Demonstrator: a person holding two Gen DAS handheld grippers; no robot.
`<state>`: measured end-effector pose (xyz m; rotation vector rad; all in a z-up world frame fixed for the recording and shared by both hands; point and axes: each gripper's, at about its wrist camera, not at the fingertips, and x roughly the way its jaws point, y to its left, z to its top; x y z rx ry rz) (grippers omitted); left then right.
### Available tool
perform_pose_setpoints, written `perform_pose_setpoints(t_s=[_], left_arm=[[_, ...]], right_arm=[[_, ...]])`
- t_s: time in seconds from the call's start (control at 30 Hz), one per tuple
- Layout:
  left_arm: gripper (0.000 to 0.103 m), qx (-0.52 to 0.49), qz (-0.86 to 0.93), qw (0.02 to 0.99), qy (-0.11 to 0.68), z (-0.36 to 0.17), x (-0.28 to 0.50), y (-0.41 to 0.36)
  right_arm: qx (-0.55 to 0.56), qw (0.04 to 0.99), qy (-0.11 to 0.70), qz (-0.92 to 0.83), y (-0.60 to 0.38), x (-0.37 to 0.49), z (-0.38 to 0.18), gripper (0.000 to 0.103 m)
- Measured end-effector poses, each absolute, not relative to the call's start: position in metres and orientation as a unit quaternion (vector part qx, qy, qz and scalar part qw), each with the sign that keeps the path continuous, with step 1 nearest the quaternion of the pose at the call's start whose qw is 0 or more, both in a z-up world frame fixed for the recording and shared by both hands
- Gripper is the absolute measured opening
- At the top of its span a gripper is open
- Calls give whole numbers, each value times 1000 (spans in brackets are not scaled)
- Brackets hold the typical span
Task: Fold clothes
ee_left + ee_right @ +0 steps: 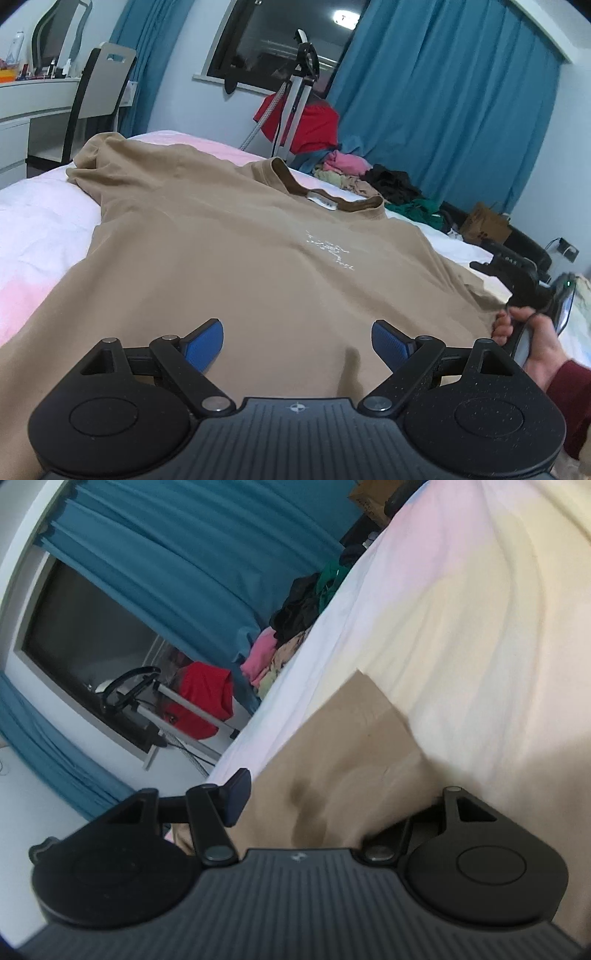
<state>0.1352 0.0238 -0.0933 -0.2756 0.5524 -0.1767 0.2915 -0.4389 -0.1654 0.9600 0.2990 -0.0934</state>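
Observation:
A tan T-shirt (pixel 236 240) lies spread front-up on the bed, collar toward the far side. My left gripper (pixel 297 341) is open just above the shirt's near hem, its blue pads apart with cloth below them. My right gripper (pixel 325 805) is tilted sideways at the shirt's right edge; tan cloth (pixel 343 760) lies bunched between its jaws. Its left finger (pixel 236 797) shows and the right finger is hidden under the fabric. In the left wrist view the right gripper (pixel 517 284) sits at the shirt's right side, held by a hand in a maroon sleeve.
The bed sheet (pixel 40 236) is white and pink. A pile of loose clothes (pixel 369 177) lies at the far edge of the bed. A metal stand with a red garment (pixel 306 122) is behind it. A desk and chair (pixel 96 99) are at the left.

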Motion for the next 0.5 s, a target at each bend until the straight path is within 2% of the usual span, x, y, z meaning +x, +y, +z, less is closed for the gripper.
perform_pose_setpoints(t_s=[0.03,0.1,0.13,0.17,0.37,0.5], left_arm=[[89,-143,-87,947,276,-95,138,25],[90,-148,-82,944,284,-98,144,25],[90,-142,-79,945,283,-98,144,24],[90,-137,-77,946,283,-99,145,23],[90,-101,-59,952,283,-100,145,17],[90,-125,-51,950,283,-92,144,27]], right_arm=[[449,880,147,-42,-437,295,-164,63],[424,891,158,-37,-433,303,-160,48],[412,894,172,-44,-431,308,-158,24],[400,896,183,-57,-430,312,-154,8],[343,922,159,-89,-430,309,-108,5],[284,944,138,-91,-408,301,-64,5]])
